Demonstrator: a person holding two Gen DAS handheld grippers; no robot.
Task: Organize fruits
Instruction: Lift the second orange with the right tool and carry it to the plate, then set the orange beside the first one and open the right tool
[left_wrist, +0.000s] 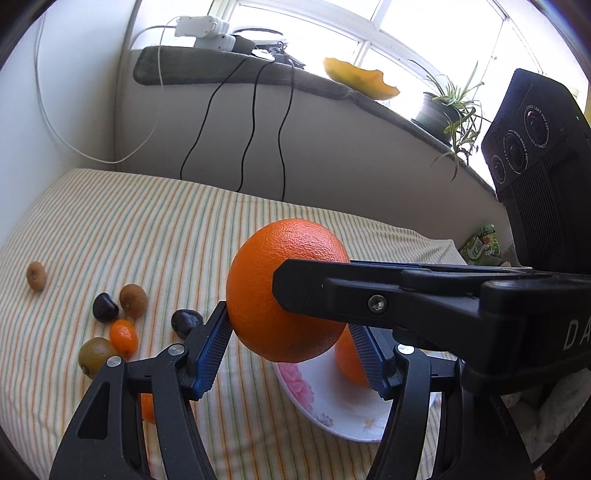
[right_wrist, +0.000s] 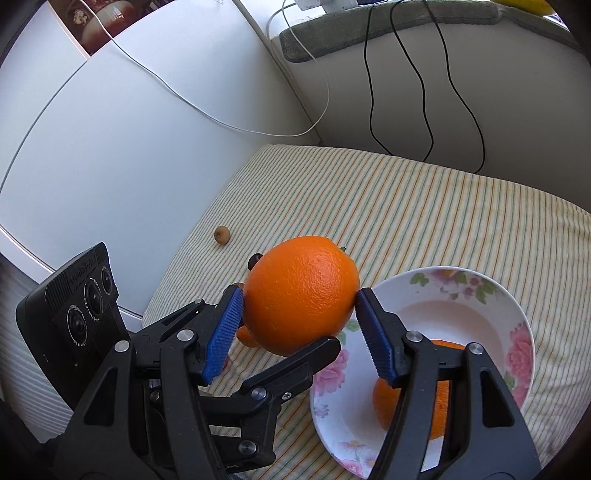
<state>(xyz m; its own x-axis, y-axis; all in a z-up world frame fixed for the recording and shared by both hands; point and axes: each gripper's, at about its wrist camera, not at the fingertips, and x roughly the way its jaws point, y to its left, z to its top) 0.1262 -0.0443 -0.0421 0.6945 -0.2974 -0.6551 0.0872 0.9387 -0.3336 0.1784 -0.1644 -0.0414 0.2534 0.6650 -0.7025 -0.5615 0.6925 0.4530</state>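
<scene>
A second orange (right_wrist: 413, 391) is held in the flowered plate (right_wrist: 517, 314), whose middle is otherwise bare. Above the plate's near rim a large orange (left_wrist: 284, 291) is clamped from four sides: the left gripper (left_wrist: 291, 343) and the right gripper (right_wrist: 299, 321) are both closed on it, part open. Kiwis (left_wrist: 133, 300), a kumquat (left_wrist: 123, 338) and dark fruits (left_wrist: 105, 306) are scattered on the striped cloth (left_wrist: 147, 229), with open cloth beyond. "DA" is read on the right gripper.

Both the left gripper (left_wrist: 291, 332) and right gripper (left_wrist: 280, 284) clamp 1 orange (left_wrist: 266, 295) above the plate (left_wrist: 332, 406).
</scene>
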